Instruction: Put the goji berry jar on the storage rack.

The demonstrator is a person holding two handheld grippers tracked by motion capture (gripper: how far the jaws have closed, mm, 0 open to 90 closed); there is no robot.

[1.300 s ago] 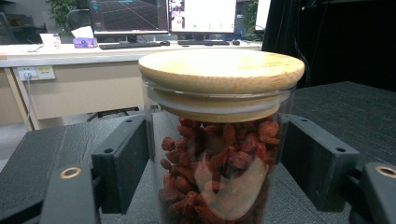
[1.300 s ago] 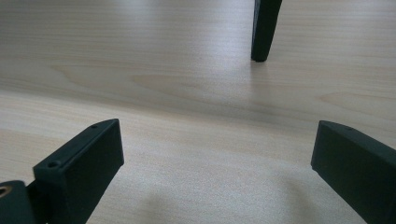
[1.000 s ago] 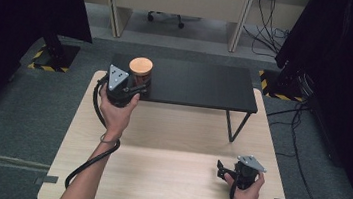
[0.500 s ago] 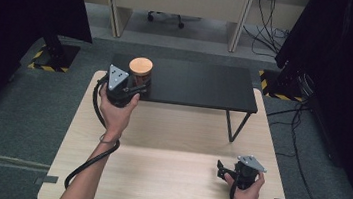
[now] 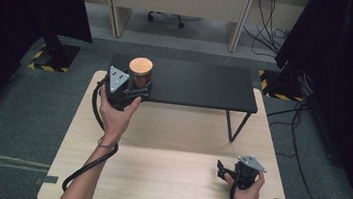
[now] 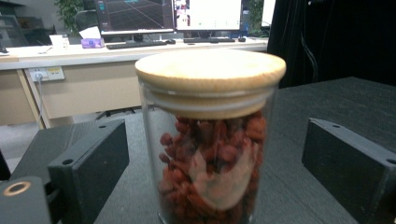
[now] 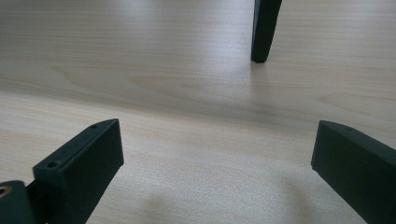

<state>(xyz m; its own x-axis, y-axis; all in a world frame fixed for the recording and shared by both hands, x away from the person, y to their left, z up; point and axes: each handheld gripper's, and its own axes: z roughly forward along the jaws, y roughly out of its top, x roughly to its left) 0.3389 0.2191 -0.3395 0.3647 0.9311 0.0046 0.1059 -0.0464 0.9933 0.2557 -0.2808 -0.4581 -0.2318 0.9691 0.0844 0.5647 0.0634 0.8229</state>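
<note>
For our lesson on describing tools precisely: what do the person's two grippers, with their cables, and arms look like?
Each gripper, left gripper and right gripper, is a black block with two flat, rectangular black jaws showing small screw holes. A grey three-cornered plate sits on top of each. A black cable trails from each. The forearms are bare, with no sleeves; a thin band circles the left wrist.

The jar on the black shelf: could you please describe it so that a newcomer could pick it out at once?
Find the black shelf standing on the far half of the wooden table. At its left end, between the open jaws of the left tool, which have just been opening, stands the jar. It is clear glass with a round pale wooden lid and reddish-brown dried pieces inside.
</note>
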